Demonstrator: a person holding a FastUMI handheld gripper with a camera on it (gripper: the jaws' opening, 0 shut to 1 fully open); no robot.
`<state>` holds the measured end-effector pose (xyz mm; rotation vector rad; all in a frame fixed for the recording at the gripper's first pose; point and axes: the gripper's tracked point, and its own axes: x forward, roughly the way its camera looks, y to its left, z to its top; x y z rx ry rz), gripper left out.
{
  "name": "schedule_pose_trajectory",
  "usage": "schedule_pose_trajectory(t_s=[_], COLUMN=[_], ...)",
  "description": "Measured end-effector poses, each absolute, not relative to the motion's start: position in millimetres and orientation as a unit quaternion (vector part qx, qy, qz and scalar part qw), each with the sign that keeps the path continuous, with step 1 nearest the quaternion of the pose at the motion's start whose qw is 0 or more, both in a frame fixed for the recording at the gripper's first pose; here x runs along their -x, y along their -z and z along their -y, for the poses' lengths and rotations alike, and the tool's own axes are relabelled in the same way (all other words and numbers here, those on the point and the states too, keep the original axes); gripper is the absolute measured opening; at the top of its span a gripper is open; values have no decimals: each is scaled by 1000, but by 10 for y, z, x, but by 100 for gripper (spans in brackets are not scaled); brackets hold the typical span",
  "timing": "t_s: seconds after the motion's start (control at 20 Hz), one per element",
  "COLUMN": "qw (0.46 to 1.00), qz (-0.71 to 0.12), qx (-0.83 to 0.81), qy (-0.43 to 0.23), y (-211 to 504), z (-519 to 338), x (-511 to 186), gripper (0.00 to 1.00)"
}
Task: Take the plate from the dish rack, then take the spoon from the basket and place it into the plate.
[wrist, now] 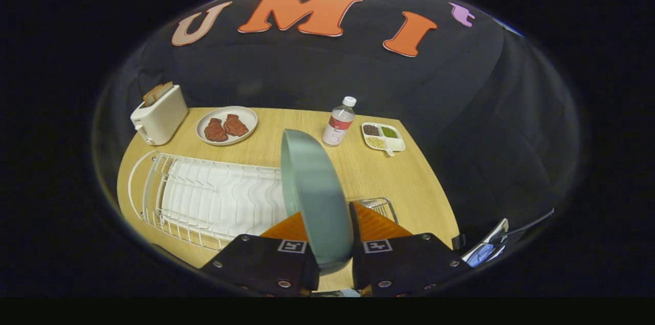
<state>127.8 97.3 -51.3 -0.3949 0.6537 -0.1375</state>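
A grey-green plate (313,192) stands on edge between my two orange fingers (376,222), lifted clear above the table. My gripper (330,230) is shut on the plate's lower rim. The white wire dish rack (204,197) lies below and to the left of the plate, with a white drain tray inside it. A small wire basket (383,206) peeks out just beyond the right finger; most of it is hidden and I cannot make out a spoon in it.
On the wooden table (389,176) beyond the rack stand a white toaster (159,114) with bread, a plate of two meat pieces (226,126), a water bottle (339,123) and a small divided dish (383,137) of seeds.
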Motion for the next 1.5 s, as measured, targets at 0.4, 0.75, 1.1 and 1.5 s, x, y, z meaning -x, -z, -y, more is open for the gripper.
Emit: schedule_pose_trajectory(t_s=[0.4,0.75,1.1,1.5], qw=[937,912,880,840], qz=[-340,-386,-412,-461], qx=[59,-74,-178,-233], qy=[-52,-120,-156,-166], y=[680,1231,1714,2449], z=[-1282,-1376,-1360,-1340], x=[-528,142,522,858], gripper=[26,25,25,25])
